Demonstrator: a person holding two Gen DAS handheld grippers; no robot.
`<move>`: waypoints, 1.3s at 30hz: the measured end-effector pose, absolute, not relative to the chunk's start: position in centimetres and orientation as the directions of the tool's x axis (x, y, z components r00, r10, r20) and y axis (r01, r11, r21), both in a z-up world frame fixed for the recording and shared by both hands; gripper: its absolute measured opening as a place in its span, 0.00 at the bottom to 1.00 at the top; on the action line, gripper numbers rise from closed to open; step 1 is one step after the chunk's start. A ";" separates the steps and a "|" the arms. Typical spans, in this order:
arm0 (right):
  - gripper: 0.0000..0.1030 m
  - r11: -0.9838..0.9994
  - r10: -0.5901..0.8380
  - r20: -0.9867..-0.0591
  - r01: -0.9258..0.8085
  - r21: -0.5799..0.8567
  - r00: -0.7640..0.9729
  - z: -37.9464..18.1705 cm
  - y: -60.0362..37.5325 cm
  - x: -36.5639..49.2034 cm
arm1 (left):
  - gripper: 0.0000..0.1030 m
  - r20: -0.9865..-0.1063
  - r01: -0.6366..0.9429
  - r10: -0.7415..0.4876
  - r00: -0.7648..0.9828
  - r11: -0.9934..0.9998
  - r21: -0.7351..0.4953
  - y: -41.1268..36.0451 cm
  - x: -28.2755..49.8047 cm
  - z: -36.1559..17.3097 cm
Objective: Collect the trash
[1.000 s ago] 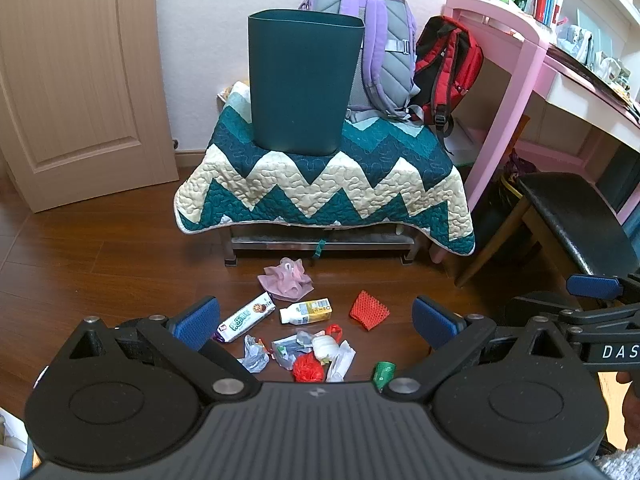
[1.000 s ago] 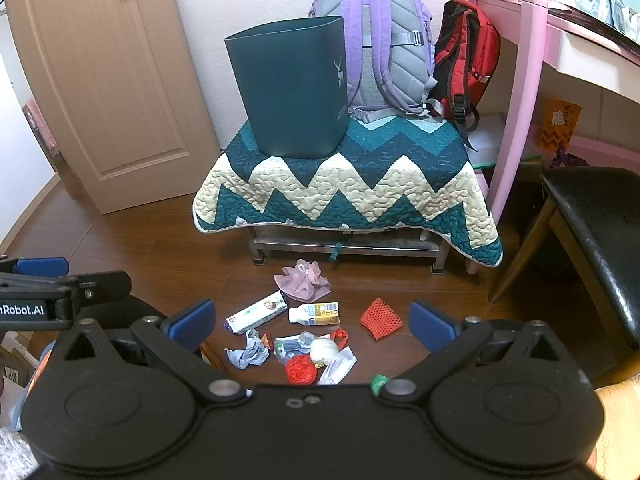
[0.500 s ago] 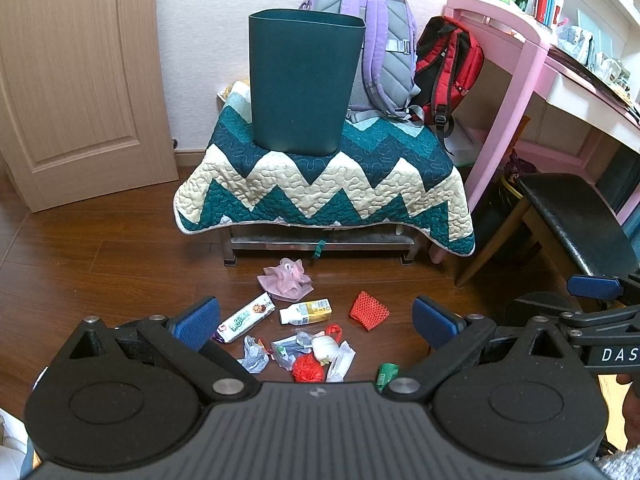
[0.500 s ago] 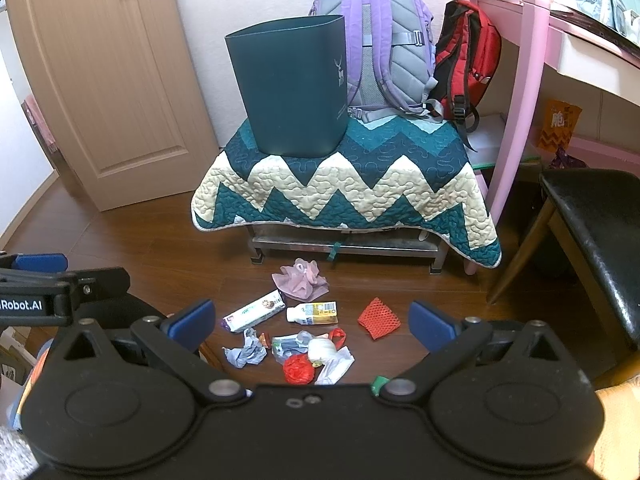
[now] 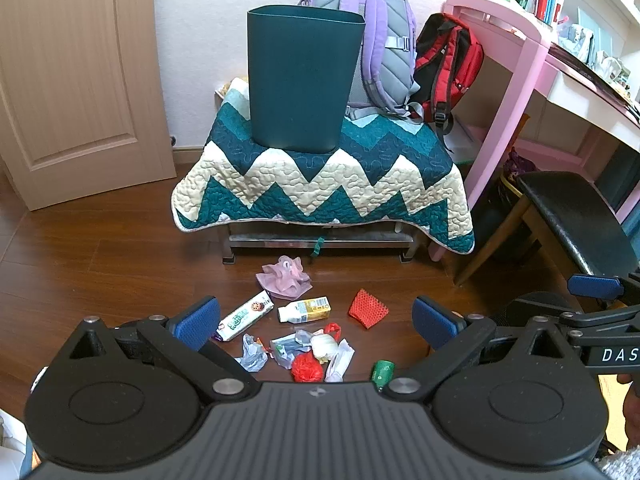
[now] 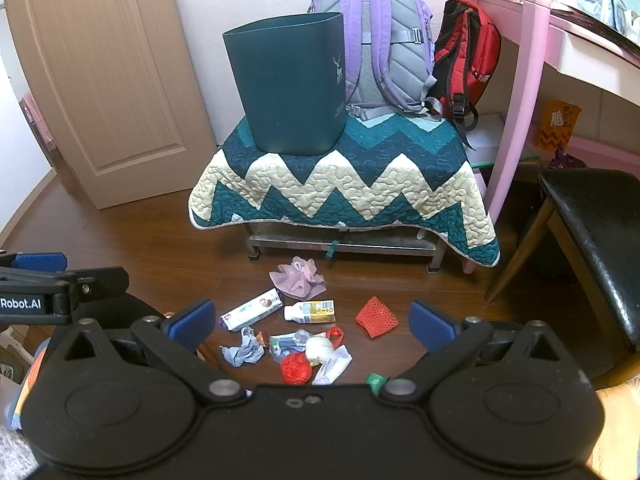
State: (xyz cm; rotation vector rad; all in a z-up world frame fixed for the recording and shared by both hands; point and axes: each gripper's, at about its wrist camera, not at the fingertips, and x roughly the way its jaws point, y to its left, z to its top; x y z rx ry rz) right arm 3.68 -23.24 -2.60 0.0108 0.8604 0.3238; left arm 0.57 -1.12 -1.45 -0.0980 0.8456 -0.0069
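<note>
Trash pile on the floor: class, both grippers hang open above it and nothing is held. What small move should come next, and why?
Probably lower the left gripper toward the small bottle. Its jaws are open and empty, the bottle lies apart from the tangled wrappers, and the teal bin stands upright on the quilted bench behind, ready to receive it. The right gripper is equally free.

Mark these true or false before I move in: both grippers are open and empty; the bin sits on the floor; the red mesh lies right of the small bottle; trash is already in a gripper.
1. Left gripper and right gripper are open and empty. True.
2. The dark teal bin sits on the floor. False: it stands on the quilted stool.
3. The red mesh lies right of the small bottle. True.
4. Trash is already in a gripper. False: all visible pieces lie on the floor.
</note>
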 end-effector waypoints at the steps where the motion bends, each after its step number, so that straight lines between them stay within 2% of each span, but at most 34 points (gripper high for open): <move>1: 1.00 0.951 0.284 -0.742 -0.276 0.138 0.607 -2.6 -23.1 3.7 | 1.00 -0.747 -0.033 -0.045 0.664 0.995 -0.089 -1.0 0.6 -1.4; 13: 1.00 0.952 0.278 -0.754 -0.275 0.134 0.596 -3.5 -23.4 3.8 | 1.00 -0.759 -0.019 -0.063 0.649 0.995 -0.098 -1.1 1.7 -2.1; 19: 1.00 0.953 0.259 -0.747 -0.288 0.094 0.613 -3.7 -22.0 6.4 | 1.00 -0.770 0.009 -0.097 0.630 0.993 -0.118 -0.3 3.7 -2.9; 23: 1.00 0.948 0.283 -0.742 -0.293 0.122 0.608 -4.5 -21.6 9.4 | 1.00 -0.777 -0.024 -0.085 0.624 0.991 -0.129 1.3 6.3 -4.2; 31: 1.00 0.939 0.309 -0.756 -0.309 0.148 0.577 -8.0 -20.3 17.7 | 1.00 -0.792 -0.064 -0.062 0.607 0.990 -0.127 4.1 13.3 -7.9; 39: 1.00 0.947 0.258 -0.812 -0.305 0.105 0.523 -14.8 -19.3 25.7 | 1.00 -0.810 -0.120 -0.061 0.583 0.980 -0.160 7.2 21.6 -13.2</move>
